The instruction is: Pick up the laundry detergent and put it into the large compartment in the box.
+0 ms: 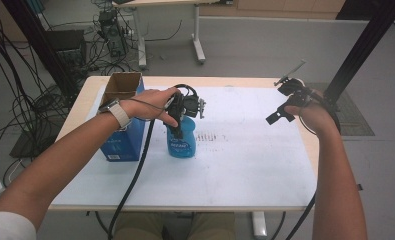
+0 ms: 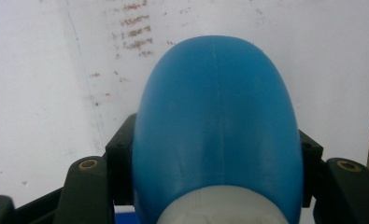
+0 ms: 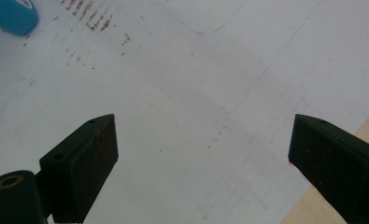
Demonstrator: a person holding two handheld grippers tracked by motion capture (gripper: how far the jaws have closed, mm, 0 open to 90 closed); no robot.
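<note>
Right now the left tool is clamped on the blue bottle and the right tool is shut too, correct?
Not quite. The left tool is clamped on the blue bottle, but the right tool is open: the right gripper view shows its jaws wide apart with nothing between them.

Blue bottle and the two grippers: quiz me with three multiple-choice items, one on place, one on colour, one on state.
1. Where does the cardboard box stand relative to the blue bottle in the high view?
A. To its left
B. To its right
C. On top of it

2. What colour is the bottle's cap end in the left gripper view?
A. Red
B. Black
C. White

3. How does the right gripper stand?
A. Shut on the bottle
B. Open, with nothing between its jaws
C. Shut on the box

Answers: 1 A, the box is at the table's left edge beside the bottle. 2 C, a white part sits below the blue body. 3 B, its jaws are wide apart above the white table cover, while the left gripper clamps the bottle.
</note>
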